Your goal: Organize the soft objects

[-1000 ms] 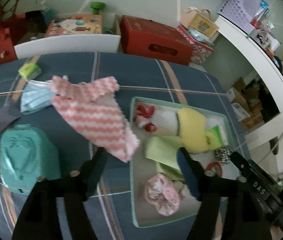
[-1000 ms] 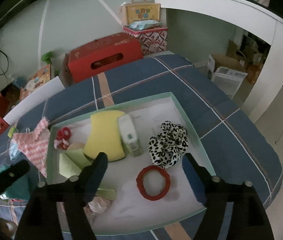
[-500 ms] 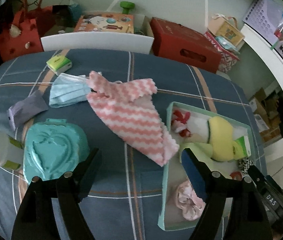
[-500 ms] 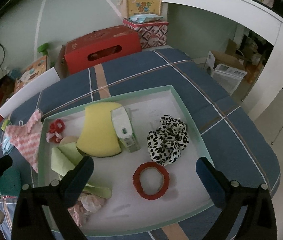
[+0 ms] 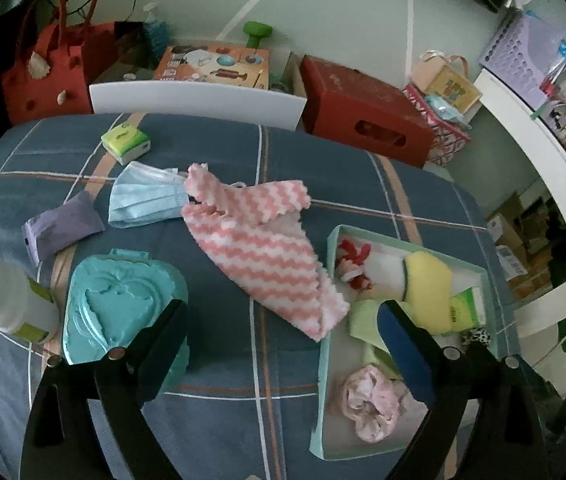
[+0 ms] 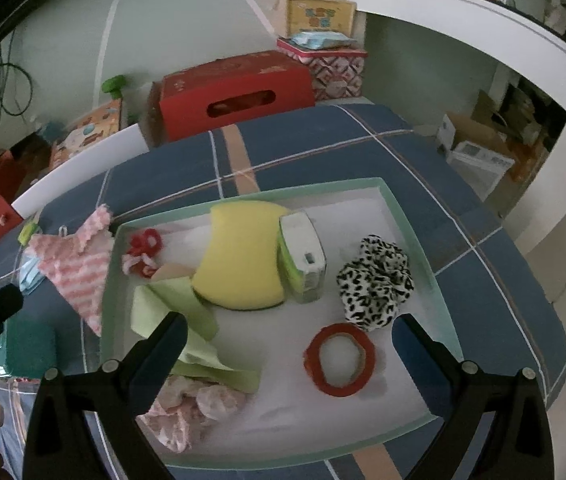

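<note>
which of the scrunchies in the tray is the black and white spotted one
The leopard-print scrunchie, on the tray's right side beside the tissue pack. The red ring scrunchie lies just in front of it, and the pale pink scrunchie sits in the near left corner.

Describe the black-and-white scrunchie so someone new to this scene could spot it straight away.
Find the shallow mint-green tray on the blue plaid bedspread. Inside it, the scrunchie sits just past the red ring and beside the green-and-white tissue pack. It is the only leopard-spotted, ruffled piece there.
</note>
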`<state>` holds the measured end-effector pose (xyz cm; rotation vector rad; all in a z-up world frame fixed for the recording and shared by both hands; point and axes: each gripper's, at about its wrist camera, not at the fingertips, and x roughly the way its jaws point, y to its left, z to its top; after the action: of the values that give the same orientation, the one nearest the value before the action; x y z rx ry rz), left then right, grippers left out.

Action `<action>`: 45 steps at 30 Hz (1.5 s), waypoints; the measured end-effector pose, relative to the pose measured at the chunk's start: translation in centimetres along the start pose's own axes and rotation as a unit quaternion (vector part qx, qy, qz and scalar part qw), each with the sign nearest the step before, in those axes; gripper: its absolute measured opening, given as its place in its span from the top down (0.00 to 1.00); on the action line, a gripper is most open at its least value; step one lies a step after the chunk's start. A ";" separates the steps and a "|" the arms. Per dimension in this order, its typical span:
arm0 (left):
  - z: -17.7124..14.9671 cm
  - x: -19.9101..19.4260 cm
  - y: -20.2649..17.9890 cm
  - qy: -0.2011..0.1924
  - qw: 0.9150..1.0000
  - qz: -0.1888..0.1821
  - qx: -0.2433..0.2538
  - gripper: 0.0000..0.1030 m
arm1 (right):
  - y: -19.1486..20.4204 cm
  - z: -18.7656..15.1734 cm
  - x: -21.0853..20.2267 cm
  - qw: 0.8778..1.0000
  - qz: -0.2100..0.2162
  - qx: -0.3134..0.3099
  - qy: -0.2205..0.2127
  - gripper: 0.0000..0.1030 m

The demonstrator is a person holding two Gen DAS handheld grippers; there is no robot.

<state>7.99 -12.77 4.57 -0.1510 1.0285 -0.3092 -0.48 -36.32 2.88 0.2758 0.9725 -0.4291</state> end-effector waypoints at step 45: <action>4.9 -5.3 23.7 -0.039 0.979 0.141 -0.144 0.00 | 16.6 3.0 -1.1 0.989 0.100 -0.107 -0.026 0.00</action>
<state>14.00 11.29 5.07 -0.2719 0.9975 0.1051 8.93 -22.66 5.97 0.1648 0.9209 -0.1460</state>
